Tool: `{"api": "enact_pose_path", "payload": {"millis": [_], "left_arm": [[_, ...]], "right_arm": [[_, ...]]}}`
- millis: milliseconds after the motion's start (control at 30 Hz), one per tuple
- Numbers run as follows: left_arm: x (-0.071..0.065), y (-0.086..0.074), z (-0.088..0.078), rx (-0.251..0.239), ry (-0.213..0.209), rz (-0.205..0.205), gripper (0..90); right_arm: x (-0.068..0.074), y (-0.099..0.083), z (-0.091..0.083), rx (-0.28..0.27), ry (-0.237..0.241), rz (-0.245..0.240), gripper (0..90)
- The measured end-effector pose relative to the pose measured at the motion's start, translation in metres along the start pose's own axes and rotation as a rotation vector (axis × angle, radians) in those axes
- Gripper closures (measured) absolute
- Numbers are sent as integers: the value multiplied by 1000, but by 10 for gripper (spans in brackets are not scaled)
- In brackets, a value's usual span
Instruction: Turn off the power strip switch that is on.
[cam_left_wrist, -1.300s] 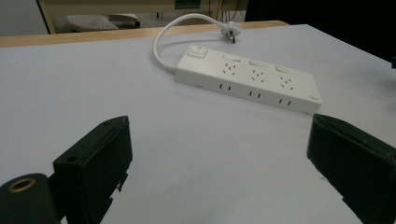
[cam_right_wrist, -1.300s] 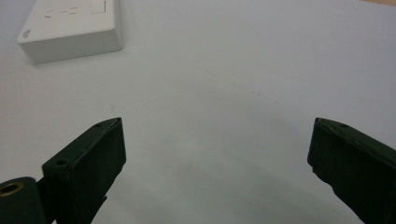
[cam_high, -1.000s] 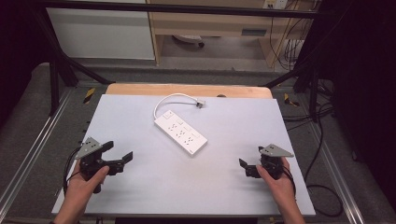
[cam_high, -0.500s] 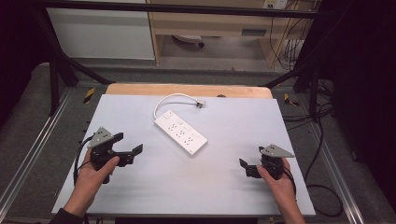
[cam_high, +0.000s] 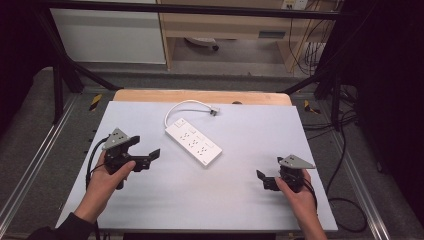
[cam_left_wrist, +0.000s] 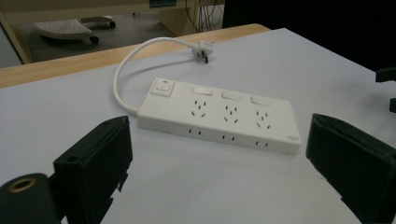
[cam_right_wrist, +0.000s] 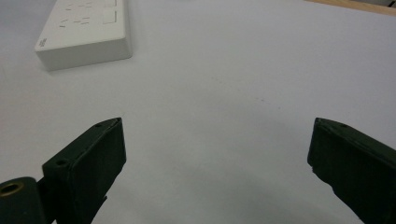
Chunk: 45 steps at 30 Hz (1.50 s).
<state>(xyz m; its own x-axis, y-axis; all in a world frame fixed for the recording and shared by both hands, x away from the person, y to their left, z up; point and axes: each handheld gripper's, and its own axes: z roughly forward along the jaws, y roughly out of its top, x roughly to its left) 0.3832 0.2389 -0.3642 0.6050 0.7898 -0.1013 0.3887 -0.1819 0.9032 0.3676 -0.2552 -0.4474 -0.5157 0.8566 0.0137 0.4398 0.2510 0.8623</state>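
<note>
A white power strip (cam_high: 194, 142) lies at an angle in the middle of the white tabletop, its short cable curling back to a plug (cam_high: 214, 111). My left gripper (cam_high: 146, 146) is open, just left of the strip and pointing at it. In the left gripper view the strip (cam_left_wrist: 224, 114) sits close ahead between the wide-apart jaws of that gripper (cam_left_wrist: 218, 135), with the plug (cam_left_wrist: 204, 46) behind it. My right gripper (cam_high: 267, 172) is open near the table's front right, apart from the strip. In the right gripper view, that gripper (cam_right_wrist: 217, 128) has bare table between its jaws and the strip's end (cam_right_wrist: 86, 30) is at the upper left.
The white tabletop (cam_high: 240, 200) has a wooden edge (cam_high: 200, 96) along its far side. Metal rails (cam_high: 35, 165) run along both sides of the table. A dark cable (cam_high: 345, 205) loops on the floor at the right. Furniture stands beyond the table.
My left gripper has moved forward and to the right, closer to the power strip. The right gripper and the strip have stayed put.
</note>
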Motion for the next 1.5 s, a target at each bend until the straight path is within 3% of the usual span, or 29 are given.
{"api": "enact_pose_path", "payload": {"millis": [767, 1500], "left_arm": [[-5, 18, 21, 20, -16, 26, 59], [-8, 43, 46, -9, -33, 48, 59]], "right_arm": [[0, 0, 0, 2, -1, 0, 47], [0, 0, -1, -5, -1, -3, 47]]}}
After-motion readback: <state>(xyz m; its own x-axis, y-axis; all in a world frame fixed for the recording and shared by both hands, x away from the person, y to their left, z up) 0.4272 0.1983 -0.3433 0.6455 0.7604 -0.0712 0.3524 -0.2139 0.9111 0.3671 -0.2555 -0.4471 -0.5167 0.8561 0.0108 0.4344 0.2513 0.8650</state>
